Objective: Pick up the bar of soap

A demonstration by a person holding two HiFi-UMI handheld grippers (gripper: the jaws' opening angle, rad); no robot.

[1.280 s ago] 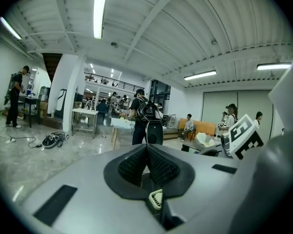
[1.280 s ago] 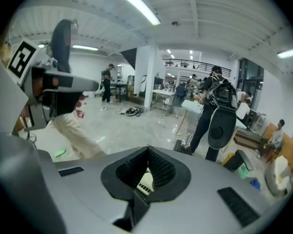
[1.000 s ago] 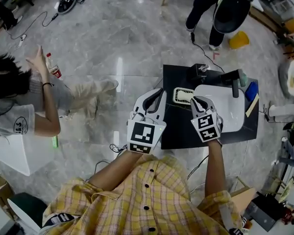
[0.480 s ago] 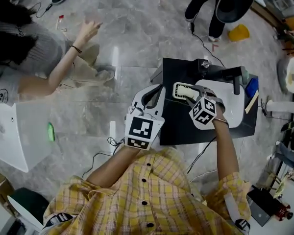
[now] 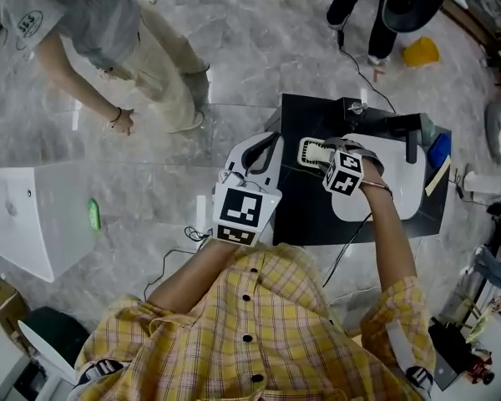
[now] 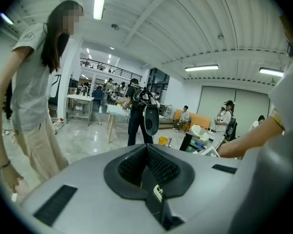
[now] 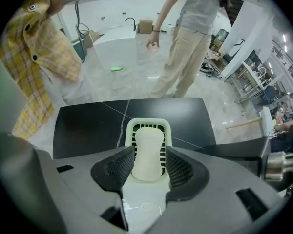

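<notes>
A pale cream bar of soap (image 7: 147, 143) lies in a light green slotted soap dish (image 7: 147, 124) on the black table (image 7: 83, 126). My right gripper (image 7: 147, 153) points left at it, and its jaws are opening, one pad (image 7: 118, 165) on each side of the bar's near end. The bar rests in the dish. In the head view the right gripper (image 5: 328, 152) reaches over the dish (image 5: 310, 151) from the white basin's side. My left gripper (image 5: 263, 151) hangs off the table's left edge, shut with nothing in it (image 6: 146, 152).
A white basin (image 5: 401, 186) with a dark faucet (image 5: 401, 128) takes up the table's right half, and a blue item (image 5: 438, 150) lies at its far right. A person (image 5: 108, 23) stands on the marble floor to the left. Another white basin (image 5: 17, 224) sits on the floor.
My right gripper has swung left from over the basin to the soap dish, and its jaws have gone from shut to wide. The left gripper has hardly moved. The person at left walked.
</notes>
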